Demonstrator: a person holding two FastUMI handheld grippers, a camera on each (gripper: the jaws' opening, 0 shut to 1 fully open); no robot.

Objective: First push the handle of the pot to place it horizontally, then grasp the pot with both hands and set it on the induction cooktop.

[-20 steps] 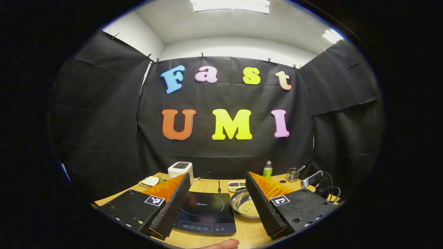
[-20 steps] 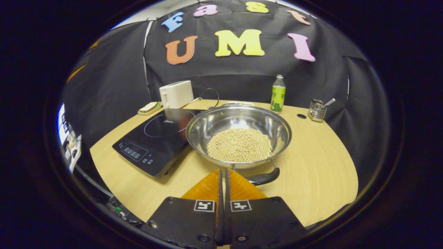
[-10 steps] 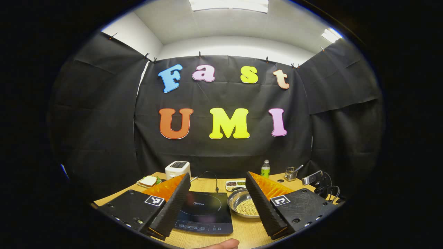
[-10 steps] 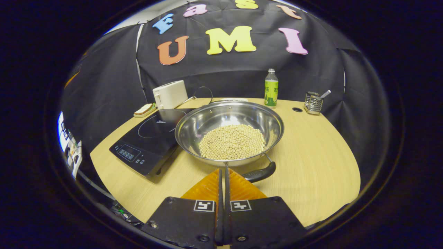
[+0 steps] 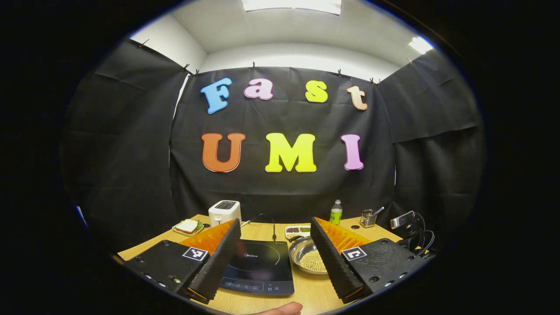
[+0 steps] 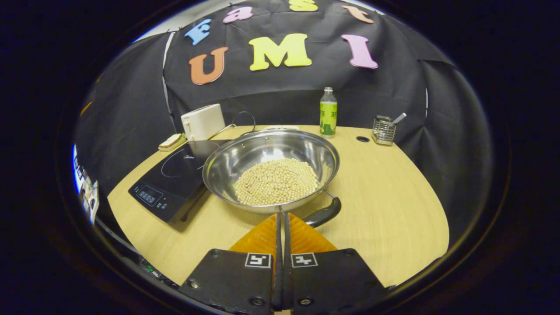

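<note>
The wooden counter carries everything. On its left part lies the black induction cooktop, its control panel toward the near edge. Just to the right of it sits the steel pot, a wide shallow pan holding a heap of pale beans; the pot's left rim overlaps the cooktop's right edge in the right gripper view, though whether it touches there cannot be told. The pot's dark handle sticks out from the near right of the rim, angled toward the near right rather than lying level across.

The right gripper is pressed together, its tips at the near rim of the pot just left of the handle; whether they touch it cannot be told. The left gripper is spread wide above the near edge of the counter, holding nothing, with the cooktop and pot seen between its fingers.

At the far left stands a white toaster, with a sandwich on a small plate to its left. At the far side stand a green bottle and, further right, a wire holder.
</note>
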